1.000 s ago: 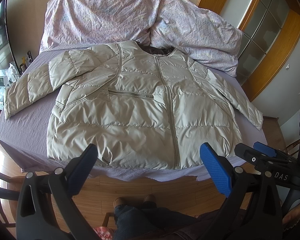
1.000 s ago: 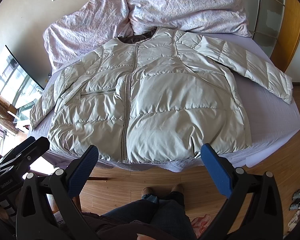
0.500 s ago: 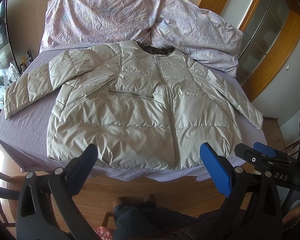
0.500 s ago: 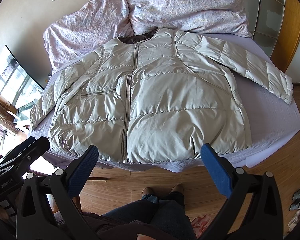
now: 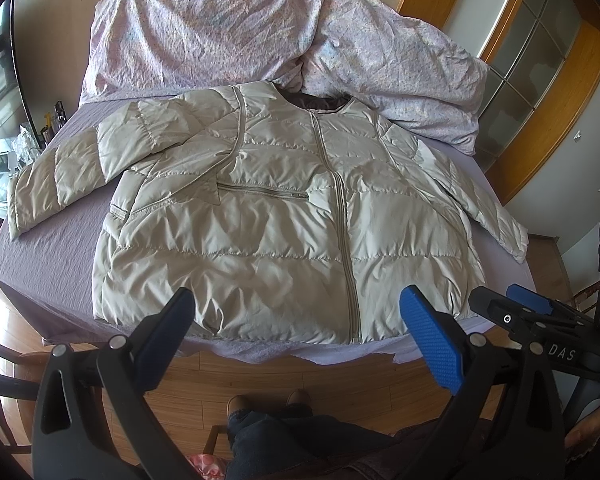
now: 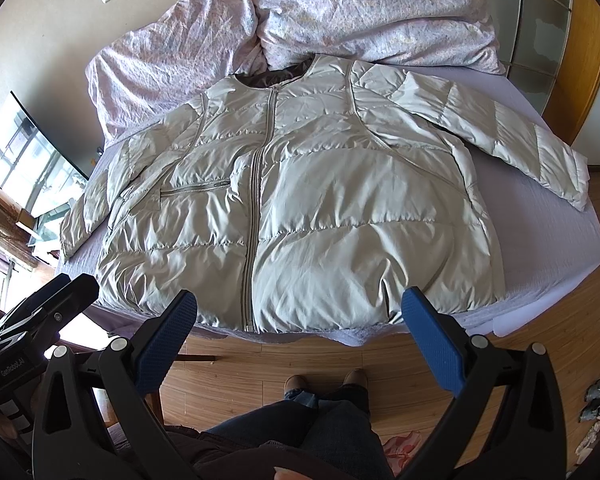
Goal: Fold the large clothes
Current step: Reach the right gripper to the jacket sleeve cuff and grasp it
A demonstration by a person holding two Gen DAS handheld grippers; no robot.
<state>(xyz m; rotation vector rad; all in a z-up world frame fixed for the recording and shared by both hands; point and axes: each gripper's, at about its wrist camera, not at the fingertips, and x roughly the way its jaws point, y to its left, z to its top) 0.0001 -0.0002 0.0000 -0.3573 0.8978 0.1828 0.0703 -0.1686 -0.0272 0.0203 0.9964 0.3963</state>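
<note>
A pale beige puffer jacket (image 5: 284,216) (image 6: 300,200) lies flat and zipped on a lilac bed, front up, collar toward the pillows. Its sleeves spread out to both sides: one (image 5: 60,176) at the left, one (image 6: 512,136) at the right. My left gripper (image 5: 296,332) hovers open above the floor just short of the jacket's hem, nothing between its blue pads. My right gripper (image 6: 300,332) is open too, held at the same distance from the hem. Each gripper shows in the other's view, the right gripper (image 5: 540,320) at the right edge, the left gripper (image 6: 32,320) at the left.
A crumpled floral duvet (image 5: 260,36) (image 6: 340,12) is heaped at the bed's head. The bed's edge (image 5: 260,352) drops to a wooden floor (image 6: 284,356). A person's legs and shoes (image 6: 324,388) stand at the foot. A wood-framed glass door (image 5: 540,52) stands right.
</note>
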